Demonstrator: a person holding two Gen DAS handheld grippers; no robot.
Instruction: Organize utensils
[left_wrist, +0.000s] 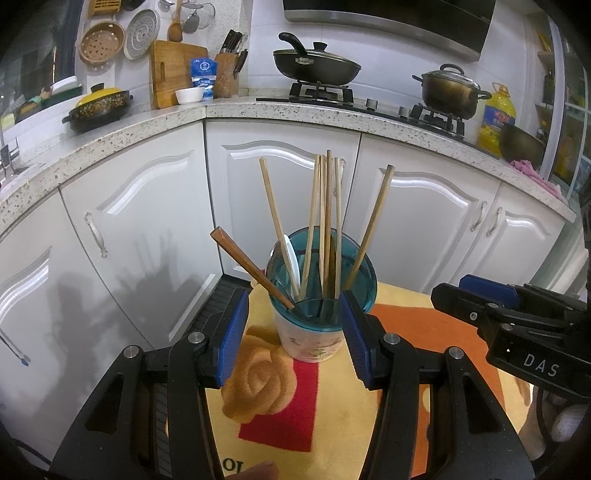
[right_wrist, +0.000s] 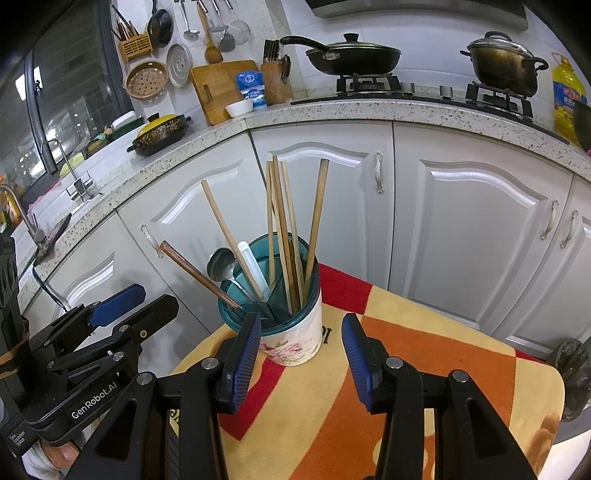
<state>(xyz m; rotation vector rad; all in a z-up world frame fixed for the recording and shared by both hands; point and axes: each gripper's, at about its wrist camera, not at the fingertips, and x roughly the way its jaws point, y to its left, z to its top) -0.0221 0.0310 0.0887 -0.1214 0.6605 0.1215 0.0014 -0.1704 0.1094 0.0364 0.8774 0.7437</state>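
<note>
A floral utensil holder (left_wrist: 314, 343) with a teal divided insert stands on a cloth-covered table. Several wooden chopsticks (left_wrist: 327, 221) stand in it, along with a white spoon (left_wrist: 290, 254) and a dark brown handle (left_wrist: 243, 262) leaning left. The right wrist view also shows a metal spoon (right_wrist: 220, 263) in the holder (right_wrist: 295, 343). My left gripper (left_wrist: 291, 299) is open just short of the holder, nothing between its pads. My right gripper (right_wrist: 300, 321) is also open before the holder and holds nothing. Each gripper shows in the other's view, the right gripper (left_wrist: 480, 299) and the left gripper (right_wrist: 122, 306).
The table's cloth (right_wrist: 424, 350) is patterned yellow, orange and red. White cabinet doors (right_wrist: 472, 229) stand close behind the table under a speckled counter (left_wrist: 280, 110) with pots and a stove. A dark round object (right_wrist: 572, 373) sits past the table's right edge.
</note>
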